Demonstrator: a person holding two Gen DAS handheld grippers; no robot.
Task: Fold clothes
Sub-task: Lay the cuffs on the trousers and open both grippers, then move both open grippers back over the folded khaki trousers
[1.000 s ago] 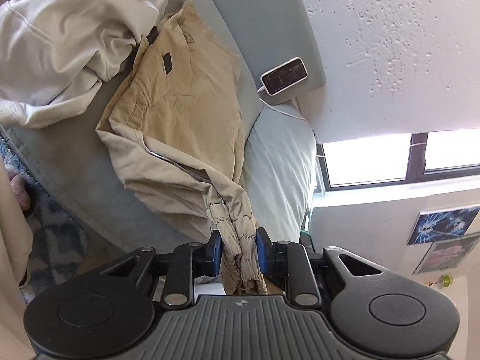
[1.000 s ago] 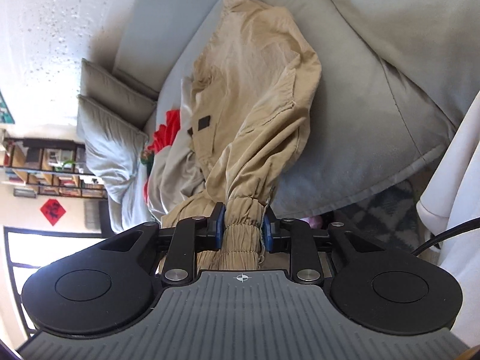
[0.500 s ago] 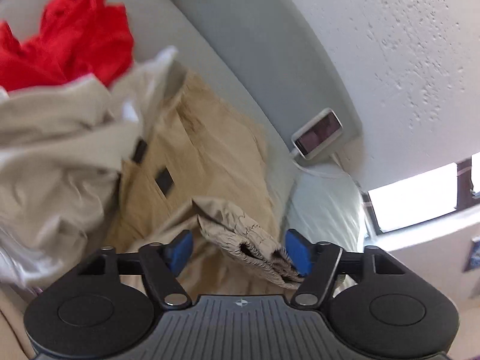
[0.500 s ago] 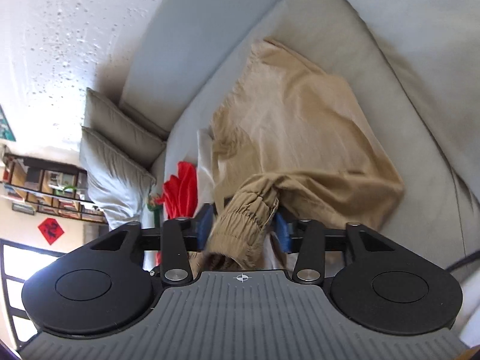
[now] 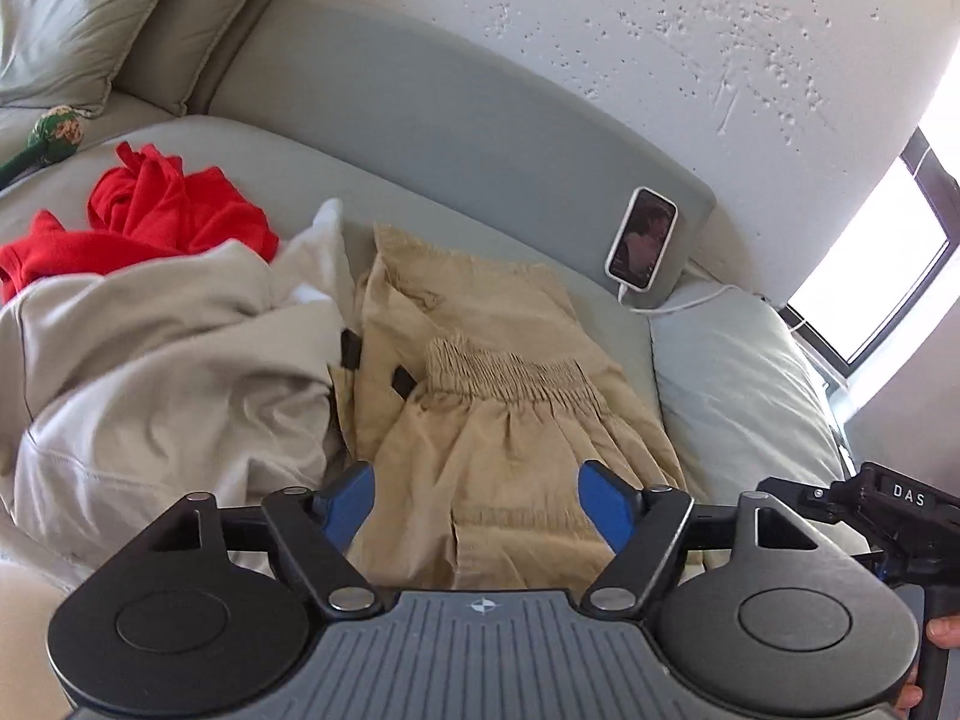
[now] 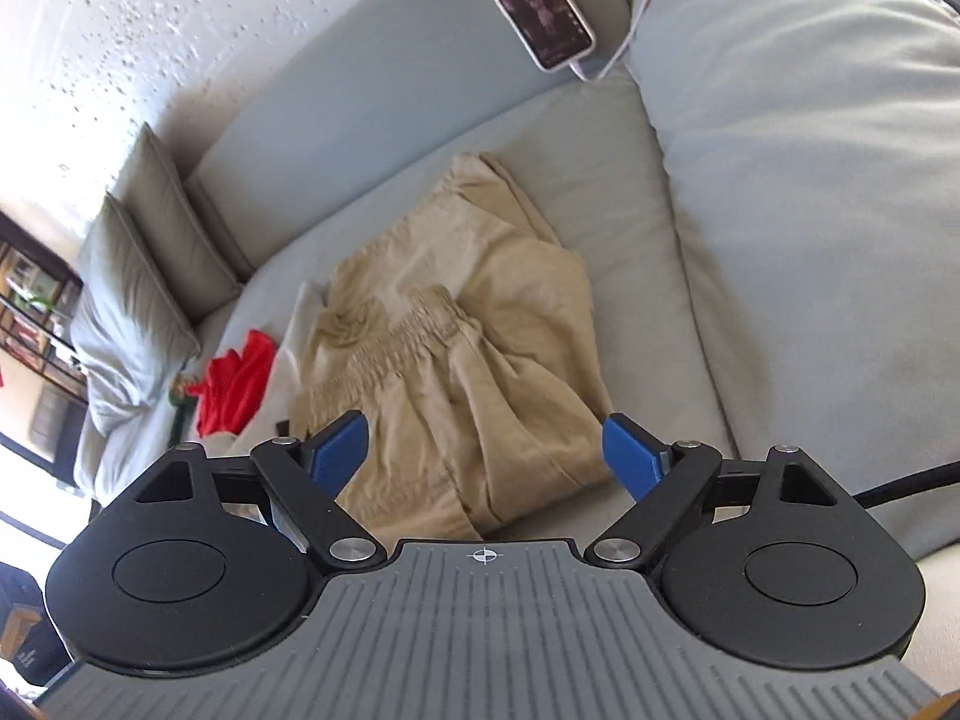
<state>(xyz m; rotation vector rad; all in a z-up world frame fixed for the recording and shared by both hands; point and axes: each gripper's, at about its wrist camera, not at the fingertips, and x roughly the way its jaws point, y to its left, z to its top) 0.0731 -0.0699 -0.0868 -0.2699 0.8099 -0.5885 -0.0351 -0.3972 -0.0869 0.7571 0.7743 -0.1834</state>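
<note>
We see tan cotton trousers with a gathered elastic waistband [image 5: 510, 372] [image 6: 456, 372] lying folded over on the grey sofa seat [image 6: 630, 192], waistband uppermost.

Bare cushion [image 6: 630, 192] right of trousers [image 6: 456, 348] — clothes heap [image 5: 156, 360] crowding left

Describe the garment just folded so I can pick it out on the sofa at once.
On the grey sofa seat, below the white phone leaning on the backrest, lie the tan cotton trousers. Their shirred elastic band across the top and tan colour set them apart from the pale beige garment and red garment beside them.
</note>
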